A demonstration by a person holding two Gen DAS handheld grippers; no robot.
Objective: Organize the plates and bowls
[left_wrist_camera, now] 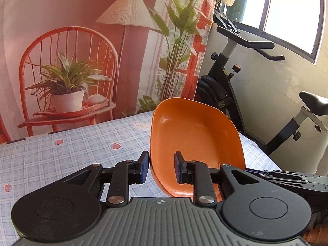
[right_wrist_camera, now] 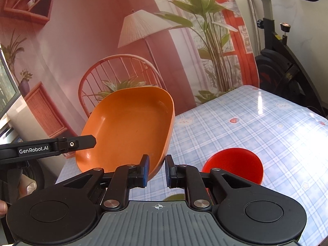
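An orange oblong bowl (left_wrist_camera: 194,141) is held in the air above the table, tilted on its side. My left gripper (left_wrist_camera: 161,168) straddles its near rim; the left pad touches the outside wall and the right pad stands off the inside, so the jaws look part open. In the right wrist view the same orange bowl (right_wrist_camera: 127,129) has its rim between the pads of my right gripper (right_wrist_camera: 157,171), which is closed on it. The left gripper's finger (right_wrist_camera: 78,143) reaches to the bowl from the left. A red round bowl (right_wrist_camera: 235,164) sits on the table below the right gripper.
The table wears a blue checked cloth (right_wrist_camera: 256,127) with small bear and strawberry prints. A printed backdrop (left_wrist_camera: 82,51) of a chair, lamp and plants hangs behind it. An exercise bike (left_wrist_camera: 256,82) stands past the table's right edge.
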